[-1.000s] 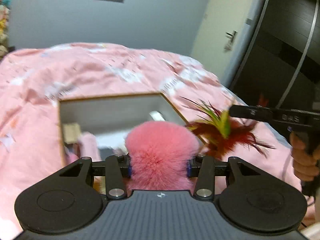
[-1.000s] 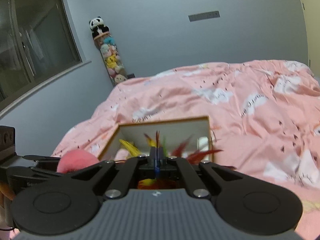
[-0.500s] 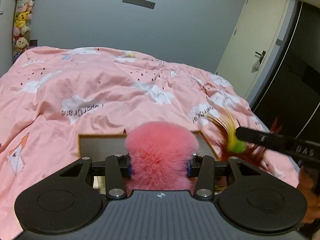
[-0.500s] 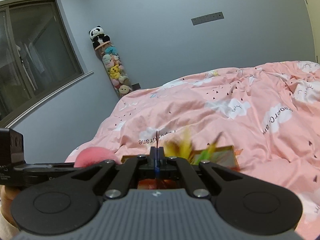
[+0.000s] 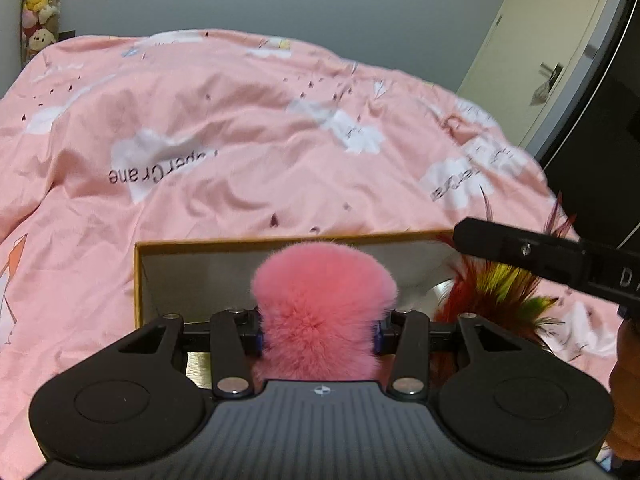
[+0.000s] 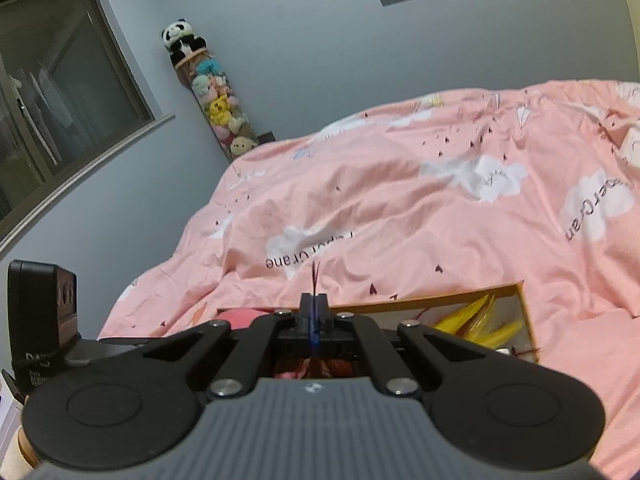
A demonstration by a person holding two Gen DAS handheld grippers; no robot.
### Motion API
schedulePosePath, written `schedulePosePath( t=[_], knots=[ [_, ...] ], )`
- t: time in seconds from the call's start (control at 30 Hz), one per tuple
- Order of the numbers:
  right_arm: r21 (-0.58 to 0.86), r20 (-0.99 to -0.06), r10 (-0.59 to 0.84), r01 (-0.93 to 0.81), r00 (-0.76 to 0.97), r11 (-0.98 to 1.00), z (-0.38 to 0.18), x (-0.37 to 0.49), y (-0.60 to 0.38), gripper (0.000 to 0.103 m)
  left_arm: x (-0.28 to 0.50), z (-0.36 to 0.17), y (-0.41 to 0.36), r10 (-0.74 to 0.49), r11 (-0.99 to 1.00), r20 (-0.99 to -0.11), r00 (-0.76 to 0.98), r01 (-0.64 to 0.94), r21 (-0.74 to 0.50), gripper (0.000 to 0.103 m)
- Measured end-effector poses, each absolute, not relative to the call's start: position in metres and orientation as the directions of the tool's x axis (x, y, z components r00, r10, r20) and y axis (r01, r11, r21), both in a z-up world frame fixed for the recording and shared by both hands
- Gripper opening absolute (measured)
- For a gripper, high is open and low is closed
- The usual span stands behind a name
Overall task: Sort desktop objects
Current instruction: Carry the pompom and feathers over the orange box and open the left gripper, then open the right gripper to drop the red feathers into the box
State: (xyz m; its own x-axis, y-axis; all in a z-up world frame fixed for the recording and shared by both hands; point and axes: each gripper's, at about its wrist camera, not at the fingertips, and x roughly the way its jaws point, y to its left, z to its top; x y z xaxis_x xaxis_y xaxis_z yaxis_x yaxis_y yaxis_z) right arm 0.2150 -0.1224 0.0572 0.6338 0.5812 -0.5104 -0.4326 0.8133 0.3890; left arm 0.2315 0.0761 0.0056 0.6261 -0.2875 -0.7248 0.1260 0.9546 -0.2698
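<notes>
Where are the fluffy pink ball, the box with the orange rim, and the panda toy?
fluffy pink pom-pom ball (image 5: 324, 304), left wrist view, on the middle of its fur.
orange-rimmed cardboard box (image 5: 138, 280), left wrist view, on its left rim.
black-and-white plush panda (image 6: 181, 40), right wrist view, on its body.
</notes>
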Motion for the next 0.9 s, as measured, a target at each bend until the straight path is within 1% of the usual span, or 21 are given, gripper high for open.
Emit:
schedulePosePath(
  t=[0.27, 0.53, 0.77, 0.9],
  knots=[
    [0.401, -0.55, 0.588, -0.43, 0.593, 0.809, 0.034, 0.236, -0.105, 0.0, 0.234, -0.015, 0.076, -0.233, 0.972, -0.764, 0.601, 0.138, -0.188, 0.052],
    [0.386, -0.575, 0.582, -0.437, 0.575, 0.813, 0.024, 0.241, -0.095, 0.0, 0.226, -0.005, 0.081, -0.227, 0.974, -0.722, 0.653, 0.138, -0.181, 0.052],
    [0.37, -0.595, 0.578, -0.449, 0.558, 0.814, 0.02, 0.236, -0.089, 0.0, 0.204, 0.015, 0.095, -0.179, 0.98, -0.675, 0.716, 0.068, -0.187, 0.052],
    [0.375, -0.595, 0.604, -0.482, 0.531, 0.792, 0.022, 0.227, -0.08, 0.0, 0.189, 0.022, 0.103, -0.142, 0.981, -0.654, 0.743, 0.017, -0.193, 0.052]
  ],
)
